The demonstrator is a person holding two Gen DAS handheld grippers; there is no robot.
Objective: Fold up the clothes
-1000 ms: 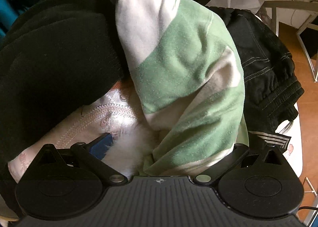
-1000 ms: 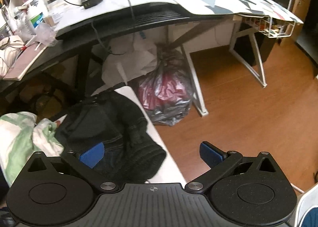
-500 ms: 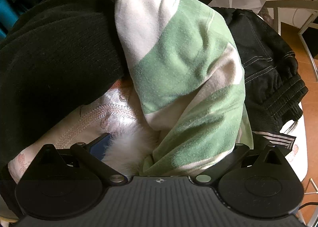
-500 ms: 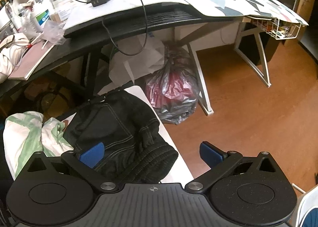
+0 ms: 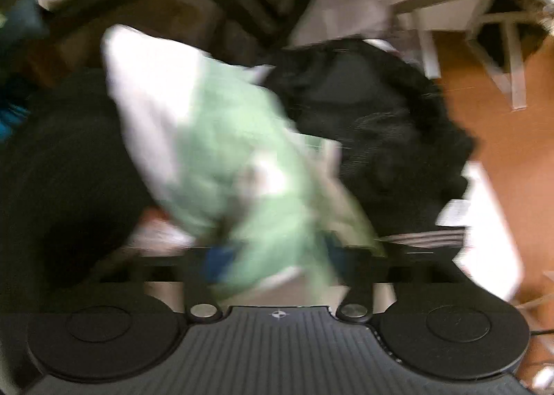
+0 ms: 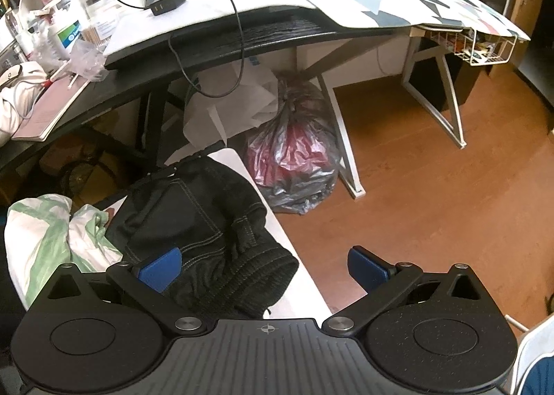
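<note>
Wooden flooring ran past a white surface (image 6: 304,277) heaped with clothes. Nearest, the left gripper (image 5: 273,256) was closing its jaws on the near end of a green-and-white garment (image 5: 221,138), the cloth bunched between the blue pads. Its long axis stretched away from the fingers toward the far left, between two dark garments. The right gripper (image 6: 265,265) hung spread and empty over the black trousers (image 6: 207,222), to the garment's right. Farther off stood a cluttered desk (image 6: 242,35).
</note>
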